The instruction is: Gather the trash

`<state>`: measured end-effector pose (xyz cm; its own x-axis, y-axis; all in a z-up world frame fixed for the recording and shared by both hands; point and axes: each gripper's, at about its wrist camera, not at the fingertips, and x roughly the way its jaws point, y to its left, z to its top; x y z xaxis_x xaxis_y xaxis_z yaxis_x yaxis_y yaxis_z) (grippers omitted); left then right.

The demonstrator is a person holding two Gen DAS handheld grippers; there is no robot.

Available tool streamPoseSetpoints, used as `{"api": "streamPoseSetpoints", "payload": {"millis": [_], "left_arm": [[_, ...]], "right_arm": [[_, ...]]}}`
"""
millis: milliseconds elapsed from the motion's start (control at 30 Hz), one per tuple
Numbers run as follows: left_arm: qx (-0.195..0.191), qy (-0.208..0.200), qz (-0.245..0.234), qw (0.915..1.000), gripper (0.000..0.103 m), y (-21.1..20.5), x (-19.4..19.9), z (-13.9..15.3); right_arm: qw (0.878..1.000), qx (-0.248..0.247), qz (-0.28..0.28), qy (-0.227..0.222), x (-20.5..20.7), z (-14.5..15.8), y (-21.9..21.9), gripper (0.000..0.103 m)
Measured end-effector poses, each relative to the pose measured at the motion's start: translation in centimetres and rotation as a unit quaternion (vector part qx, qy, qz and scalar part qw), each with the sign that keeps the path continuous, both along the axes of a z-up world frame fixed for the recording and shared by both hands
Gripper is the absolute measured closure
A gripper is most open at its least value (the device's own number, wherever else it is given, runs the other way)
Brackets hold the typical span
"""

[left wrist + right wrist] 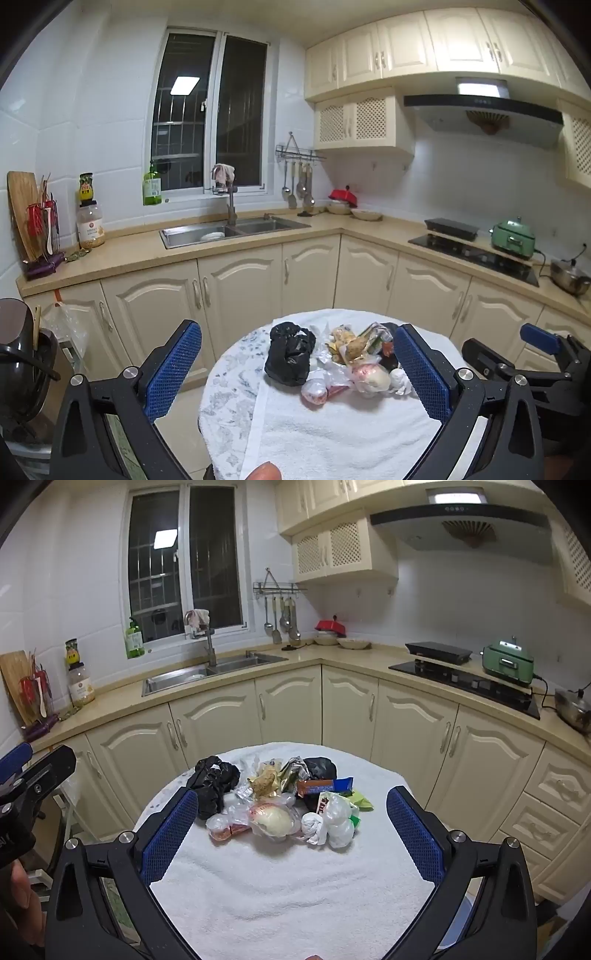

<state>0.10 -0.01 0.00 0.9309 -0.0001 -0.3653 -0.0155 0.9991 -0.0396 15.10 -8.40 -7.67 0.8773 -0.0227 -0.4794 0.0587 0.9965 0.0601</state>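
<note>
A pile of trash (280,801) lies on a round table covered by a white towel (280,886). It holds a crumpled black bag (214,782), a clear bag with food scraps (273,819), knotted white bags (338,819), a snack bar wrapper (325,786) and a green wrapper (362,801). My right gripper (291,795) hovers open just short of the pile, with nothing between its blue pads. In the left wrist view my left gripper (297,332) is also open, in front of the black bag (290,356) and the scrap bags (369,376), touching nothing.
Cream cabinets and a beige counter with a sink (232,229) and hob (472,254) curve behind the table. A dark bin (22,354) stands at the left, and a plastic bag (62,325) hangs from a cabinet. Each gripper shows at the edge of the other's view.
</note>
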Motion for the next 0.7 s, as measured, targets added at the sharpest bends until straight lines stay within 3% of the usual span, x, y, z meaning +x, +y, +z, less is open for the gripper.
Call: {"api": "streamPoseSetpoints", "payload": {"millis": [133,167,233,700], "left_arm": [[-0.002,0.004,0.003,1.0,0.001,0.0,0.9,-0.2],[0.003,-0.019,0.009,0.9998,0.001,0.2,-0.2,0.0],[0.004,-0.027,0.009,0.9996,0.001,-0.1,-1.0,0.5],[0.005,-0.018,0.008,0.9998,0.001,-0.2,-0.6,0.5]], "right_arm": [[1.0,-0.001,0.0,-0.003,-0.1,-0.1,0.0,0.0],[1.0,-0.002,0.001,-0.003,-0.1,-0.1,0.0,0.0],[1.0,-0.003,-0.001,-0.003,-0.1,-0.1,0.0,0.0],[1.0,0.001,-0.007,-0.021,-1.0,1.0,-0.2,0.0]]}}
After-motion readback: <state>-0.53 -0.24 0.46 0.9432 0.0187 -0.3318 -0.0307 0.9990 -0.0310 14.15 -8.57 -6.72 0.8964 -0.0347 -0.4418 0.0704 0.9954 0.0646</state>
